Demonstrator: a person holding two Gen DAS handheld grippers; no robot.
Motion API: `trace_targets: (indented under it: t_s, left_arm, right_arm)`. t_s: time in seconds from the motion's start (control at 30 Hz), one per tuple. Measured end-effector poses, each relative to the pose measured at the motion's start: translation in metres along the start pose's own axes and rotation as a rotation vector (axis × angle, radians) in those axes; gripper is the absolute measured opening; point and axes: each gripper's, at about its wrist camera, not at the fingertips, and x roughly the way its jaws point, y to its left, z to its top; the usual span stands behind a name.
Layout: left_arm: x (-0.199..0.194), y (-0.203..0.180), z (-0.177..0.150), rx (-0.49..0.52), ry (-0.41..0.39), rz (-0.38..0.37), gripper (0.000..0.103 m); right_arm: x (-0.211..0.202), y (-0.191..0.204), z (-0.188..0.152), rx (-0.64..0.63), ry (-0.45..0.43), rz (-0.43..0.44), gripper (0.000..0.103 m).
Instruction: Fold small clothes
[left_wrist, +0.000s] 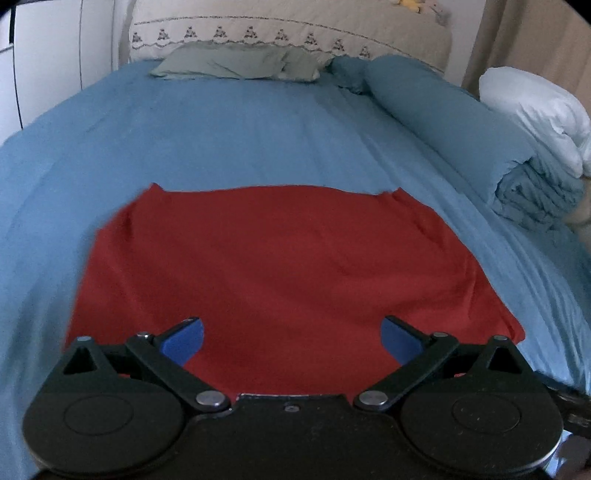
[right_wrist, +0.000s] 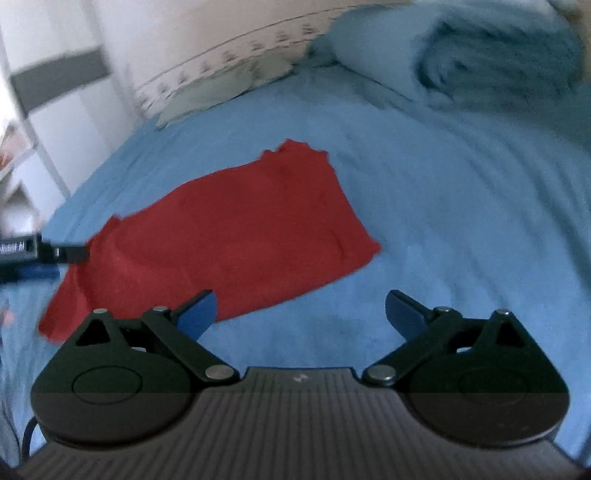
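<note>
A red garment lies spread flat on the blue bedsheet. My left gripper is open and empty, hovering over the garment's near edge. In the right wrist view the red garment lies to the left and ahead. My right gripper is open and empty, over bare sheet just right of the garment's near edge. The left gripper's black body shows at the far left, by the garment's left edge.
A rolled blue duvet and a white pillow lie along the bed's right side. A grey-green pillow lies at the headboard. A white wardrobe stands on the left.
</note>
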Motion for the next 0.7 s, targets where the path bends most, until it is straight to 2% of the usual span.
trace_targets:
  t_s: [0.13, 0.27, 0.37, 0.43, 0.47, 0.53, 0.63, 0.7]
  left_arm:
    - [0.020, -0.010, 0.005, 0.012, 0.010, 0.011, 0.103]
    - [0.041, -0.007, 0.010, -0.006, 0.022, 0.028, 0.100]
    - [0.051, 0.000, 0.010, -0.021, 0.022, 0.034, 0.096]
    - [0.058, 0.003, 0.009, -0.020, 0.019, 0.041, 0.094]
    - [0.062, 0.005, 0.009, -0.018, 0.019, 0.053, 0.092]
    - [0.070, 0.008, 0.009, -0.011, 0.025, 0.074, 0.091]
    - [0.085, 0.011, 0.005, 0.019, 0.055, 0.104, 0.092]
    - [0.090, 0.007, 0.005, 0.073, 0.067, 0.122, 0.094]
  right_arm:
    - [0.032, -0.019, -0.005, 0.201, -0.006, 0.023, 0.099]
    - [0.056, -0.030, 0.004, 0.350, -0.066, 0.078, 0.095]
    - [0.072, -0.034, 0.015, 0.402, -0.070, 0.084, 0.072]
    - [0.081, -0.035, 0.021, 0.424, -0.063, 0.053, 0.039]
    - [0.085, -0.038, 0.024, 0.440, -0.054, 0.046, 0.034]
    - [0.086, -0.040, 0.027, 0.458, -0.051, 0.060, 0.028]
    - [0.077, -0.028, 0.036, 0.395, -0.078, 0.061, 0.027]
    - [0.071, -0.016, 0.045, 0.357, -0.083, 0.057, 0.026]
